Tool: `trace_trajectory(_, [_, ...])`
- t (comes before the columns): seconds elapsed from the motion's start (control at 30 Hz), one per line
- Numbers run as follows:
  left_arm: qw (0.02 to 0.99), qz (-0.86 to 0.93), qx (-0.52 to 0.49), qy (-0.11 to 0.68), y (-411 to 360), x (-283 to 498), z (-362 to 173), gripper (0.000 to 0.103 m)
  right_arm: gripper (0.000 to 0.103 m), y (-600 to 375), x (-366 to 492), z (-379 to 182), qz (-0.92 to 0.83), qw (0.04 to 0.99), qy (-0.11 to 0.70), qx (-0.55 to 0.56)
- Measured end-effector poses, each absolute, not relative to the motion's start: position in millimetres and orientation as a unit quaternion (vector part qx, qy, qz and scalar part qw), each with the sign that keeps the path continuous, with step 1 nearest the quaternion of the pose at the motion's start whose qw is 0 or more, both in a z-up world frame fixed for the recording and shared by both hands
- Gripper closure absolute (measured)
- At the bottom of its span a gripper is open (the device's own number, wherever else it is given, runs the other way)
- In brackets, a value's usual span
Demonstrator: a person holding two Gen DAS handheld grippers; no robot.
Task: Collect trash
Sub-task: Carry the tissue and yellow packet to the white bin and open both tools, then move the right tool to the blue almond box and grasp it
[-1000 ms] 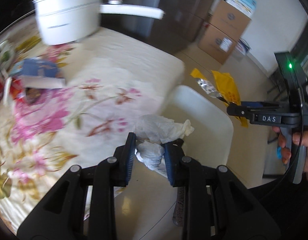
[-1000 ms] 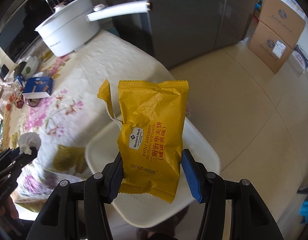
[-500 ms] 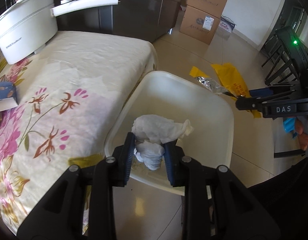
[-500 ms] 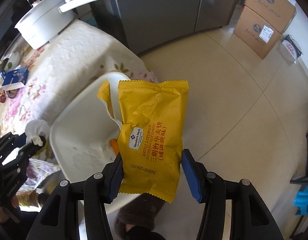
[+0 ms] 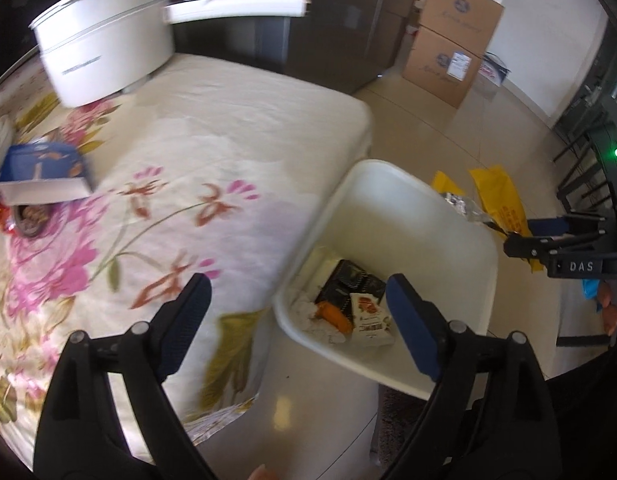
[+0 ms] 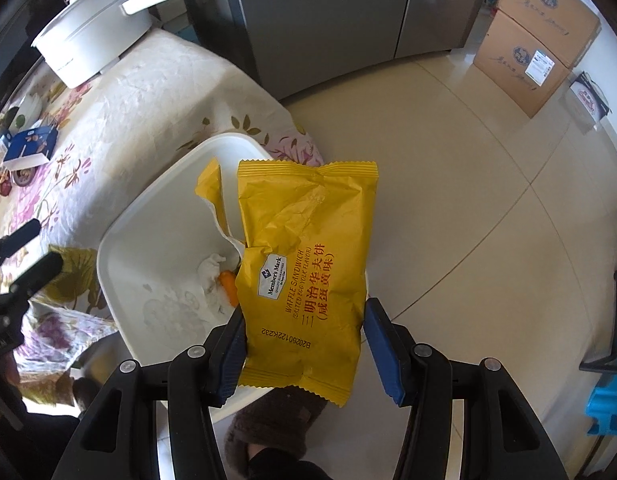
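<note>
- White plastic rectangular bin (image 5: 424, 216) stands on the floor against the edge of the floral-cloth-covered surface (image 5: 212, 168), directly ahead of and below the left gripper (image 5: 298, 322).
- Left jaws stand wide apart with nothing between them; the blue pads frame the bin's near corner.
- Inside the bin, just beyond the left jaws, lie a crumpled white tissue (image 5: 314, 316), a black printed wrapper (image 5: 350, 280), a small orange scrap (image 5: 334, 316) and a white snack packet (image 5: 368, 314). These pieces appear to be already collected.
- Right gripper (image 6: 304, 350) is clamped on a yellow crinkled waffle-sandwich wrapper (image 6: 308, 264), torn open along one side. The left pad presses its edge; the right pad sits at or just beside the other edge.
- That wrapper hangs above the bin's far rim, partly over the bin and partly over the tiled floor (image 6: 468, 184), so it is not yet dropped.
- Judged remaining: release the yellow wrapper over the opening, shifting toward the bin's centre first, since a release here might spill onto the floor.
- Further from the left jaws, a blue-and-white carton (image 5: 44, 178) and small items lie on the surface beside a white long-handled pot (image 5: 108, 56). Whether any of it counts as trash cannot be told.
- Overall the task looks partly done, with one piece in hand.
</note>
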State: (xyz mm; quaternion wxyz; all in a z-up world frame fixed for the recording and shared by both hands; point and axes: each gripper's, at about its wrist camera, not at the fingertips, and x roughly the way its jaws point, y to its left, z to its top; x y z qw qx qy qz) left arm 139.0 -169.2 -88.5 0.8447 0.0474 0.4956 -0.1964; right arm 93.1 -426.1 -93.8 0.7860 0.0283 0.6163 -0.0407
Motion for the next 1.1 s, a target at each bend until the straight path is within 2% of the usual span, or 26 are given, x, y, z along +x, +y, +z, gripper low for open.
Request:
trace_trajectory(0.27, [0.849, -0.165, 0.048, 0.499, -134, 133, -80, 0.013, 0.046, -408, 98, -96, -0.033, 0.783, 0.621, 0.006])
trace_trajectory(0.37, [0.852, -0.157, 0.046, 0.497, -120, 130, -76, 0.005, 0.042, -399, 101, -94, -0.023, 0.788, 0.616, 0.003])
trace_trajectory(0.4, [0.853, -0.154, 0.045, 0.497, -115, 131, -75, 0.002, 0.033, -396, 102, -94, -0.025, 0.788, 0.615, 0.000])
trace_trajectory(0.43, [0.852, -0.152, 0.045, 0.499, -111, 131, -74, 0.001, 0.020, -393, 104, -94, -0.030, 0.789, 0.614, -0.004])
trace_trajectory(0.47, [0.851, -0.149, 0.044, 0.501, -106, 130, -74, 0.001, 0.015, -390, 105, -94, -0.031, 0.789, 0.613, -0.009])
trace_trajectory(1.1, [0.851, -0.065, -0.060, 0.518, 13, 128, -62, 0.001, 0.014, -325, 135, -70, -0.002, 0.800, 0.600, -0.007])
